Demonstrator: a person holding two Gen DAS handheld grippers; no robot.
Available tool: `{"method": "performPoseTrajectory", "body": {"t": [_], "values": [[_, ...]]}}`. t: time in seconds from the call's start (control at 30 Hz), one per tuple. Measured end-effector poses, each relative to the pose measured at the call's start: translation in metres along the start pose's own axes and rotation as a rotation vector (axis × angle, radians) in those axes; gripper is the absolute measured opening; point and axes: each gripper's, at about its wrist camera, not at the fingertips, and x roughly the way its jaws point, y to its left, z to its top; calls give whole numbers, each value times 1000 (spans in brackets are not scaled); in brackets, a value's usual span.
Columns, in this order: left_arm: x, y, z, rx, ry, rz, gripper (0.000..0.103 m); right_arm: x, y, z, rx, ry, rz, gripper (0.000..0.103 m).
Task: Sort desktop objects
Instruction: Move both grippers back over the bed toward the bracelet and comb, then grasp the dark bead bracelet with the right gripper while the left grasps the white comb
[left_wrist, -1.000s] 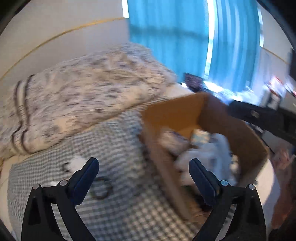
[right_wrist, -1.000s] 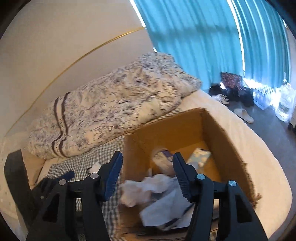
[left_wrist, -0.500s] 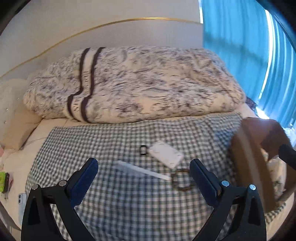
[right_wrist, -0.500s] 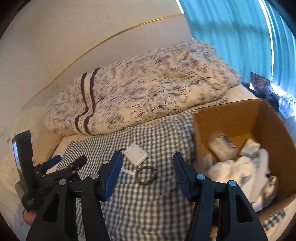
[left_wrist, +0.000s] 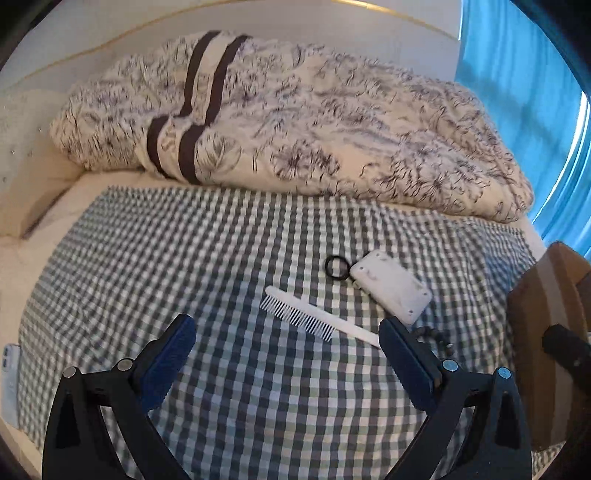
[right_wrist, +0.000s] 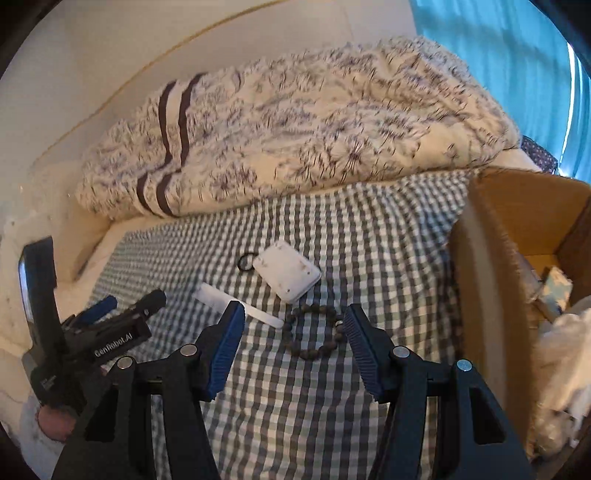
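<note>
On the checked cloth lie a white comb, a flat white box, a black hair ring and a brown bead bracelet. My left gripper hangs open just short of the comb, nothing between its fingers. My right gripper is open too, its fingers on either side of the bracelet as seen from above it. In the right wrist view the comb and the white box sit beyond it, and the left gripper's body shows at the left.
An open cardboard box stands at the right with white crumpled material and small packets inside; its wall also edges the left wrist view. A folded patterned duvet lies along the back. A phone rests at the cloth's left edge.
Both views have swung left, from the cardboard box to the small items on the cloth. Both grippers have come nearer those items, and their jaws have stayed open.
</note>
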Motion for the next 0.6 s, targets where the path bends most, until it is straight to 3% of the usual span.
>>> {"method": "performPoseTrajectory", "body": {"t": [0.17,0.3,0.47,0.6], "values": [[37,9,-16,-22,61,-19,102,67,-5,-22,9,129,-36,56],[61,15,-28,-15,100,-18,102,105,-14,-30,39,167,-112,56],[78,18,-35,-16,134,-30,102,142,-21,-28,79,205,-197,29],[80,10,-32,8,130,-44,102,147,-17,-28,51,200,-245,29]]}}
